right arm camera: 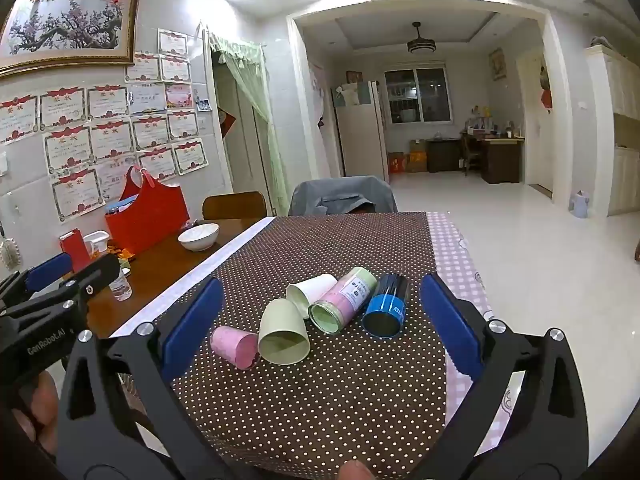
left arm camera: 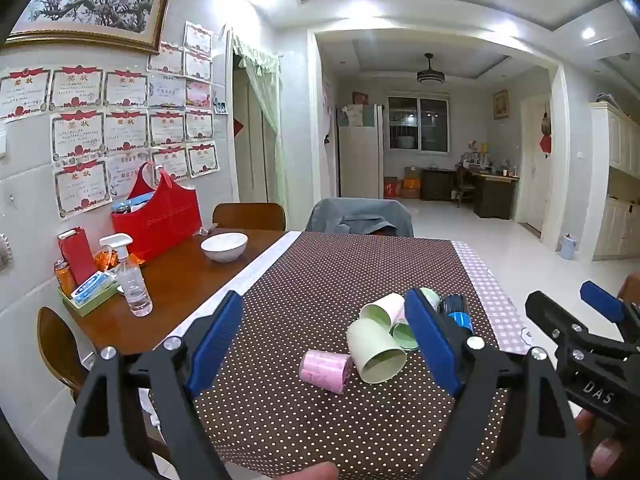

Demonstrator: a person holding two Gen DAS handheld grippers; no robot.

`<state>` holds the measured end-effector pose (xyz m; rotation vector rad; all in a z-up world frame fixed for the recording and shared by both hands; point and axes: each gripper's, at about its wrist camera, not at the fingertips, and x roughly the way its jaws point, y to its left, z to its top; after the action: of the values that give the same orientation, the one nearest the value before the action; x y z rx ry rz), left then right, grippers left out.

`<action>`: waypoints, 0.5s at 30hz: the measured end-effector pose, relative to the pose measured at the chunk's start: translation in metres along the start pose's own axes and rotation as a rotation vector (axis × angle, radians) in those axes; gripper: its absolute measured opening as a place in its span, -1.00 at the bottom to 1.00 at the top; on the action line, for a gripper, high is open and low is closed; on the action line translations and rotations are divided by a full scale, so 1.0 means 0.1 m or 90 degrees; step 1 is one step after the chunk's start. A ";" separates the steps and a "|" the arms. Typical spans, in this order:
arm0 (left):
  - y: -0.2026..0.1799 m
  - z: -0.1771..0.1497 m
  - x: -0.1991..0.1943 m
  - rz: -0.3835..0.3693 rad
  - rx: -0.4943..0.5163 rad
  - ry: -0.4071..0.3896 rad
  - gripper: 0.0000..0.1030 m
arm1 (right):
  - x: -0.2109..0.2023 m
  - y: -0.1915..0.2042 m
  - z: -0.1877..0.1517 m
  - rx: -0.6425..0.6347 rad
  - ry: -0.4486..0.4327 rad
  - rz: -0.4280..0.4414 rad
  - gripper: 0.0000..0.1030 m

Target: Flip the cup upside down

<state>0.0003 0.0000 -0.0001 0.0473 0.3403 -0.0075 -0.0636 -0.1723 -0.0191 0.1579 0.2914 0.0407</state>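
Several cups lie on their sides on the brown dotted tablecloth (right arm camera: 320, 400): a pink cup (right arm camera: 235, 346), a light green cup (right arm camera: 283, 338), a white cup (right arm camera: 312, 290), a pink cup with a green inside (right arm camera: 344, 300) and a blue-black cup (right arm camera: 385, 306). They also show in the left wrist view: pink (left arm camera: 325, 365), light green (left arm camera: 376, 350), white (left arm camera: 382, 309). My left gripper (left arm camera: 326, 344) is open, held above and short of the cups. My right gripper (right arm camera: 320, 320) is open, also above and short of them. Both are empty.
A white bowl (left arm camera: 224, 246), a spray bottle (left arm camera: 130, 280), a red bag (left arm camera: 160, 216) and a tray of small items (left arm camera: 86, 292) stand on the bare wood at the left. Chairs stand at the far edge (left arm camera: 360, 218). A checked cloth (right arm camera: 452, 256) covers the right edge.
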 end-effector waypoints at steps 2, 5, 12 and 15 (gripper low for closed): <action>0.00 0.00 0.00 0.000 0.000 -0.002 0.59 | 0.01 -0.01 0.00 0.007 0.008 0.004 0.88; 0.00 0.00 0.00 0.000 0.001 -0.002 0.59 | 0.01 -0.01 0.01 0.007 0.007 0.003 0.88; -0.01 0.00 0.01 -0.001 0.002 -0.003 0.59 | 0.05 -0.01 -0.02 0.007 0.007 0.005 0.88; -0.01 0.00 0.01 -0.002 0.003 -0.003 0.59 | 0.03 -0.01 -0.01 0.006 0.003 0.002 0.88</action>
<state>0.0014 -0.0008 -0.0009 0.0509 0.3362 -0.0111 -0.0614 -0.1729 -0.0207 0.1677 0.2967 0.0437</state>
